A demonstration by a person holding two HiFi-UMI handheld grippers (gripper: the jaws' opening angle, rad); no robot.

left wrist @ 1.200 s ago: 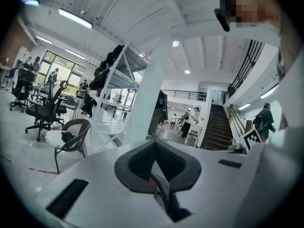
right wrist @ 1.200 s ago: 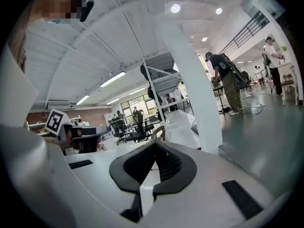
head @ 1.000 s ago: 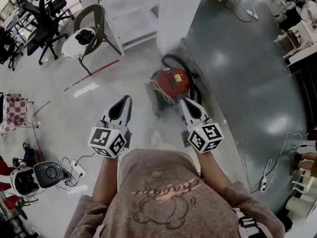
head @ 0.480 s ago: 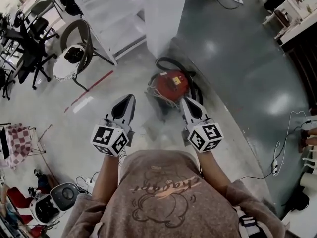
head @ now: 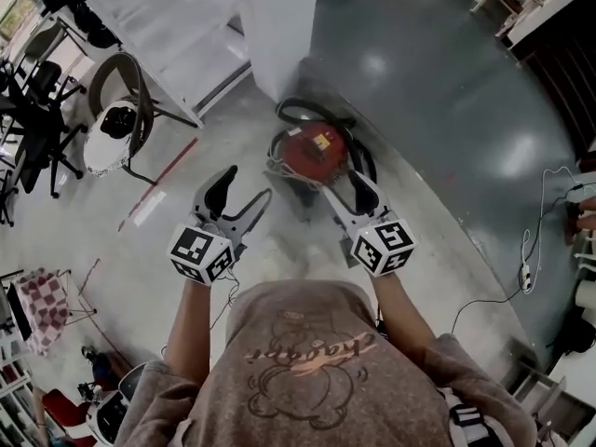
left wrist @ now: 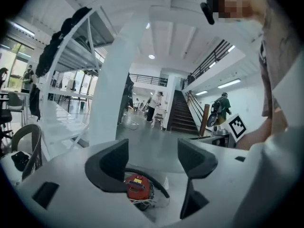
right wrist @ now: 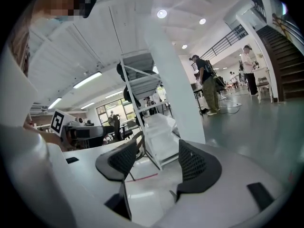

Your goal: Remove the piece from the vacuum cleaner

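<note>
A red vacuum cleaner [head: 315, 154] with a black hose [head: 300, 110] looped round it stands on the floor at the foot of a white pillar. My left gripper [head: 248, 182] hangs in the air short of it, to its left. Its jaws have just been opening and stand open with nothing between them. The left gripper view shows the vacuum cleaner [left wrist: 138, 186] low down, beyond the left gripper [left wrist: 153, 151]. My right gripper [head: 343, 184] is short of the vacuum's right side. It has also just been opening and is empty. The right gripper [right wrist: 156, 158] faces a shelf rack.
The white pillar [head: 279, 26] rises just behind the vacuum. A round chair [head: 121, 124] and a red floor line [head: 172, 161] lie to the left, office chairs [head: 37, 119] farther left. A cable [head: 521, 268] runs over the dark floor at the right. People [right wrist: 206, 84] stand far off.
Both grippers were shut and now stand open. Both have moved forward, closer to the vacuum cleaner, and the left one has turned.
</note>
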